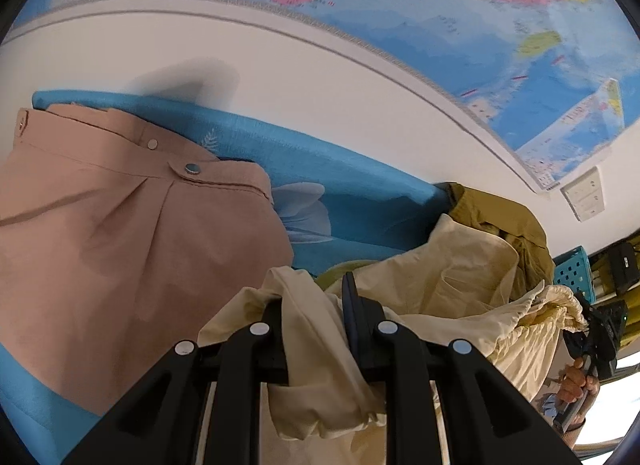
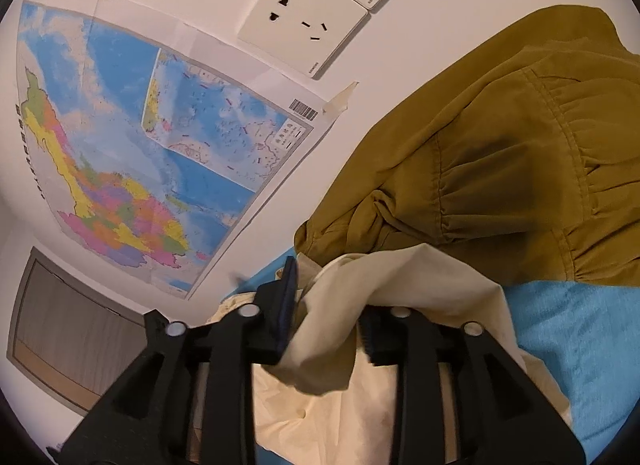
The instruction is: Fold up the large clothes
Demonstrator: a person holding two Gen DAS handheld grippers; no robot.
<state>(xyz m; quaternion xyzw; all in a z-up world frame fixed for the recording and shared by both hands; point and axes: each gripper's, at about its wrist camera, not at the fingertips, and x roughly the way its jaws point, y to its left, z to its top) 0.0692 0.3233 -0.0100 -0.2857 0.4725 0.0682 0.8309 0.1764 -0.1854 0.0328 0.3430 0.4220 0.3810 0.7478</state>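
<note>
My left gripper (image 1: 316, 317) clamps the soft, light cream garment (image 1: 452, 265) beside the olive jacket (image 2: 500, 153); right gripper (image 2: 328, 305) jaws released, cloth draped between.

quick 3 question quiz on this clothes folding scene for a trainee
1. True or false: the pink garment lies on a blue floral sheet.
2. Which colour of cloth is pinched in the left gripper? A cream, B olive, C pink.
3. Fill in: on the wall above the sheet hangs a ____.
Key: 1 true; 2 A, the cream garment; 3 map.
</note>
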